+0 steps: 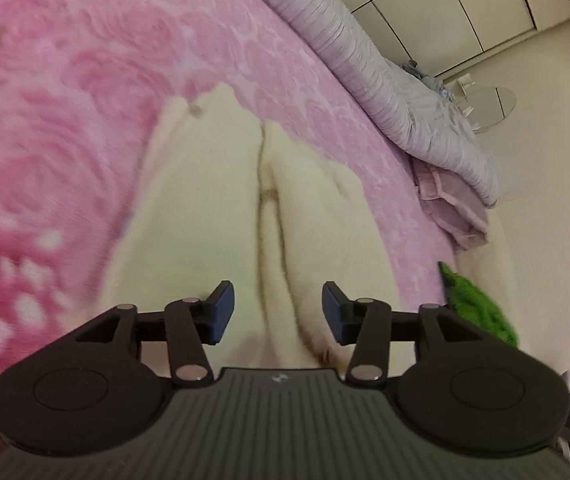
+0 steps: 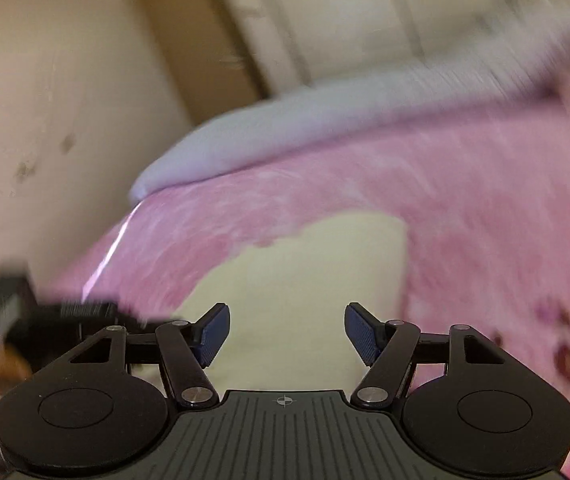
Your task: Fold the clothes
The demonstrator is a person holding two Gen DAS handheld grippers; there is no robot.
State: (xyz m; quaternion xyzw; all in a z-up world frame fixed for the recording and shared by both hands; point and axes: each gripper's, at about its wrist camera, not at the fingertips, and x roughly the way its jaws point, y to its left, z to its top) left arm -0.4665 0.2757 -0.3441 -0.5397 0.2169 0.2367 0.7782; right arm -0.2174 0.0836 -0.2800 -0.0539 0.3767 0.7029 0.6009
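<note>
Right wrist view motion-smeared throughout; dark object (image 2: 49, 316) at left edge unidentifiable; pink blanket (image 1: 85, 120) pattern blurred at left in left view; green item (image 1: 481, 308) near right partly hidden; far small table (image 1: 485, 104) clutter too small to tell.

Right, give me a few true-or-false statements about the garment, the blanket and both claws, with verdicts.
1. The cream garment lies on a pink floral blanket. True.
2. The left claw is clamped on the garment. False: its jaws stand apart above the cloth, gripping nothing.
3. The right claw is open. True, with nothing pinched between its pads.
4. A green item shows past the blanket's edge in the left wrist view. True.
5. The garment is bright red. False: it is cream.
6. The striped grey bedding lies on top of the garment. False: it lies beyond the blanket, apart from the garment.
</note>
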